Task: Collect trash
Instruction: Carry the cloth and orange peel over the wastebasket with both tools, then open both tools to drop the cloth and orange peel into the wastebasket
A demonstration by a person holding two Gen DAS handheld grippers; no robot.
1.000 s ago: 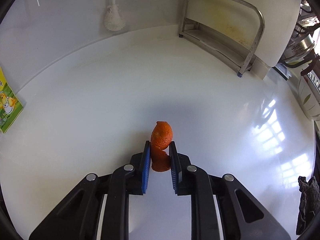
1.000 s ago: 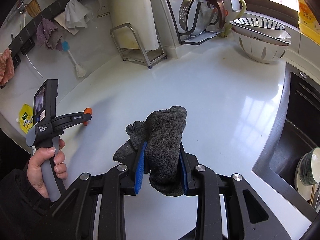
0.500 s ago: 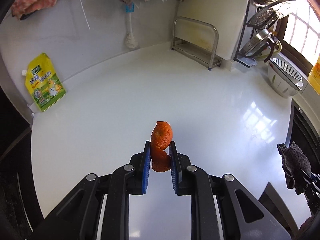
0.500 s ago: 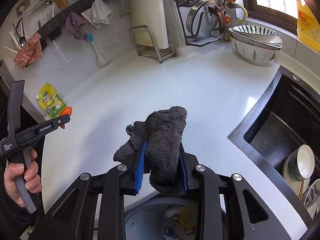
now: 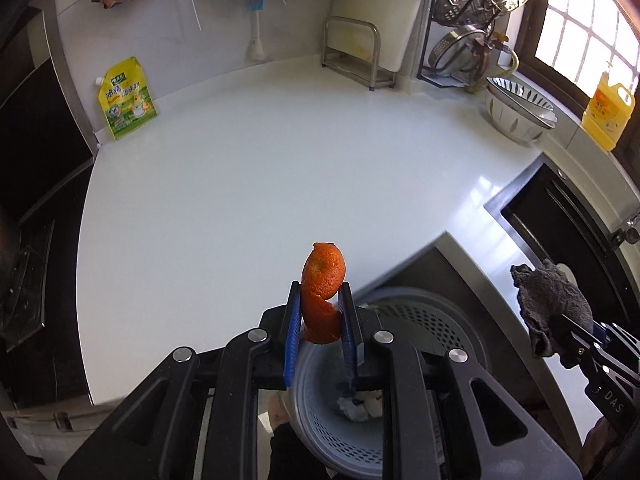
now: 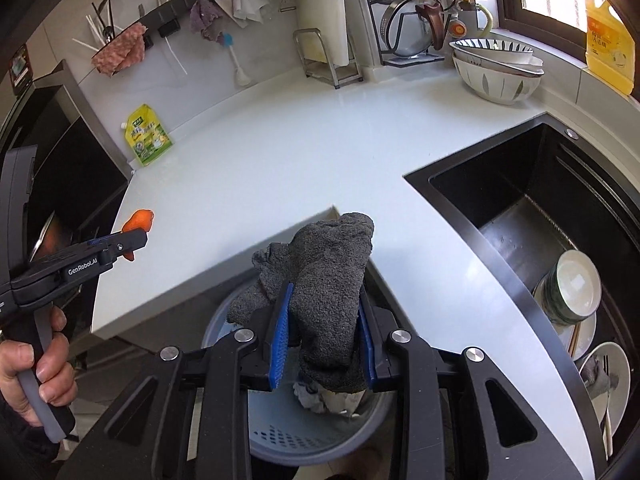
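Orange peel (image 5: 322, 292) was clamped upright between the narrow-set blue pads of the left gripper (image 5: 319, 320), held in the air above the rim of the perforated grey waste bin (image 5: 436, 320) below the white counter (image 5: 260, 184) edge. Right gripper (image 6: 323, 334) was closed on a dark grey cloth (image 6: 328, 276), over the same bin. Crumpled paper scraps (image 6: 324, 400) lay inside.

Bench (image 5: 260, 184): white.
Pouch (image 5: 126, 104): bench's far left edge.
Bowls (image 5: 520, 114): well apart from pouch, by sink (image 6: 532, 208).
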